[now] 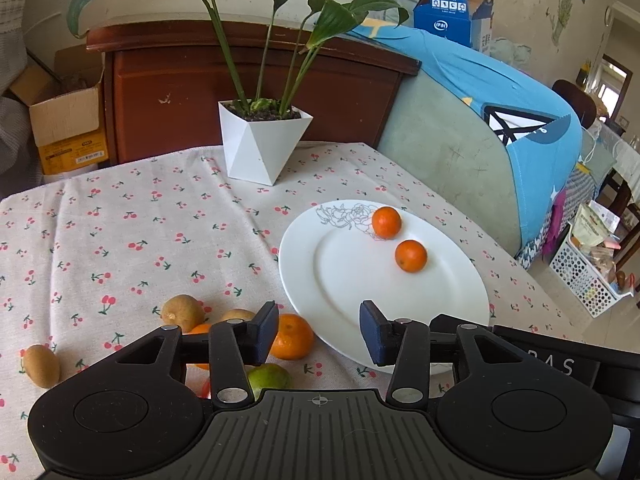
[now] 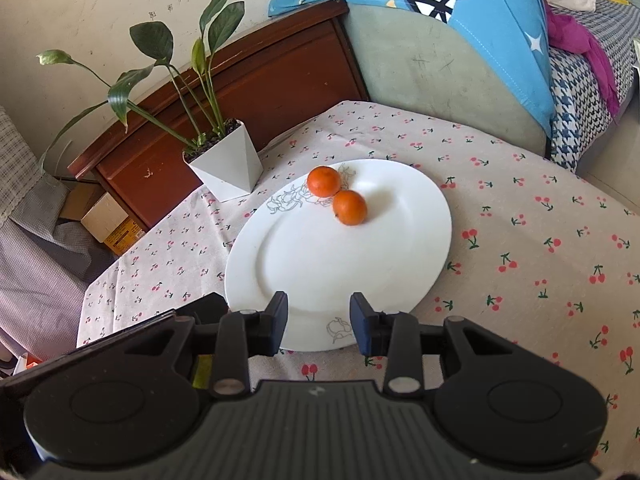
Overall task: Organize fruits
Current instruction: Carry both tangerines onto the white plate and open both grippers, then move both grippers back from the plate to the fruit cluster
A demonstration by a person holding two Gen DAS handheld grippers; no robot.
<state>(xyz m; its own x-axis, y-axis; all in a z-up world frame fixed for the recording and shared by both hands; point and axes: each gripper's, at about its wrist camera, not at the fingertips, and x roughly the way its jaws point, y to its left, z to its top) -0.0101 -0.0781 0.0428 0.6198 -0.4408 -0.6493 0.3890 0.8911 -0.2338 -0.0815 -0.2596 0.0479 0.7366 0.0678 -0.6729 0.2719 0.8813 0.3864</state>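
A white plate lies on the cherry-print tablecloth and holds two small oranges; the plate and the oranges also show in the right wrist view. Left of the plate lie loose fruits: an orange, a green citrus, kiwis and others partly hidden by my left gripper. My left gripper is open and empty above the plate's near-left rim. My right gripper is open and empty over the plate's near rim.
A white angular pot with a leafy plant stands at the table's far side, also in the right wrist view. A wooden headboard and a blue-covered sofa border the table. A cardboard box sits at far left.
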